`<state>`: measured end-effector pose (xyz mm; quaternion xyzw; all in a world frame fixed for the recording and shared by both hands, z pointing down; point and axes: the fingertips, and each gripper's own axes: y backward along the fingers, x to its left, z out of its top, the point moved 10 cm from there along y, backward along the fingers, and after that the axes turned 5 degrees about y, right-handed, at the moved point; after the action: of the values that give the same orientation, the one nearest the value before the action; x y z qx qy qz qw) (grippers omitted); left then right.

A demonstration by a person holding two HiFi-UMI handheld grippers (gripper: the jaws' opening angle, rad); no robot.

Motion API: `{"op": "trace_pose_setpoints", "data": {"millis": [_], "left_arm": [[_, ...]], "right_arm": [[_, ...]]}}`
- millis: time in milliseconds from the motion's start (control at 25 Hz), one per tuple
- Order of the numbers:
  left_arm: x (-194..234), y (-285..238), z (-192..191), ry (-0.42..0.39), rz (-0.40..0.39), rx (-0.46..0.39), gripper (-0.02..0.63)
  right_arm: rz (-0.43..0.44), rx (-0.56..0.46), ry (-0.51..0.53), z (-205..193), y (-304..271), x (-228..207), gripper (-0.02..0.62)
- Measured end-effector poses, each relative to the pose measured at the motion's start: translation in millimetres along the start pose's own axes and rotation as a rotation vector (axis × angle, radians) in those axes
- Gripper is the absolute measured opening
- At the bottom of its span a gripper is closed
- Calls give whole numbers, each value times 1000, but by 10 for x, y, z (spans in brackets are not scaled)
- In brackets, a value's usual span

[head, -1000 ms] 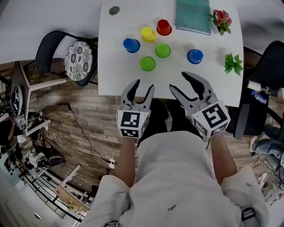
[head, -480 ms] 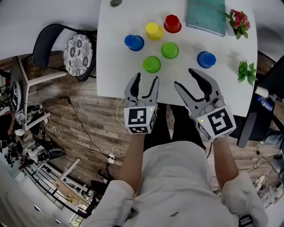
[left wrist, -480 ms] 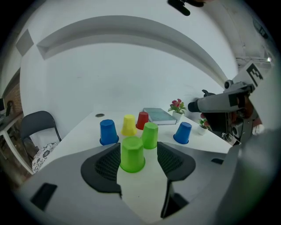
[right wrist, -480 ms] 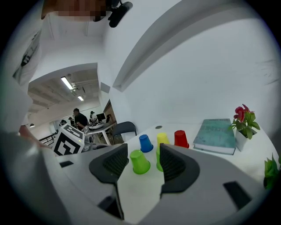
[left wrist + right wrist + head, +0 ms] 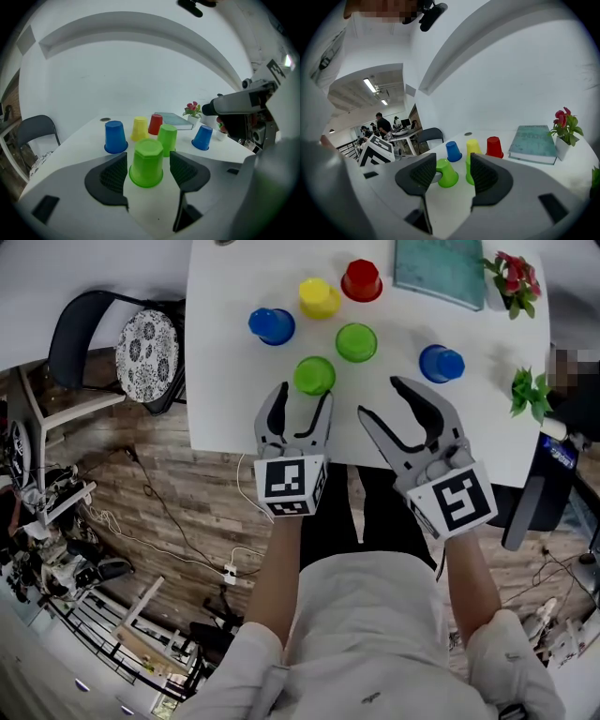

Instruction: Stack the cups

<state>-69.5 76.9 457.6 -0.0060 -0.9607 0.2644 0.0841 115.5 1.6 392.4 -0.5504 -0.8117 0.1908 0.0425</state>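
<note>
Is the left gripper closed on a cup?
No, the left gripper has just been opening, with a gap on each side of the green cup.

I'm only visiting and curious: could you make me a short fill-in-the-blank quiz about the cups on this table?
The white table holds ___ upside-down cups.
Between the red cup and the left-hand blue cup stands the ___ one.
Two colours appear twice: blue and ___.
Missing words: six; yellow; green.
</note>
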Motion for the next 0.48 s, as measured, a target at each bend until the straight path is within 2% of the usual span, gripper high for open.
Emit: {"op": "trace_pose_setpoints", "data": {"millis": [360,480], "left_arm": [[33,-76,-15,-23,0,-8,278],[49,-77,-10,-15,13,-15,245]], "right_arm": [[-16,13,-4,-17,-95,-15,216],[-16,17,1,5,-108,-22,215]]}}
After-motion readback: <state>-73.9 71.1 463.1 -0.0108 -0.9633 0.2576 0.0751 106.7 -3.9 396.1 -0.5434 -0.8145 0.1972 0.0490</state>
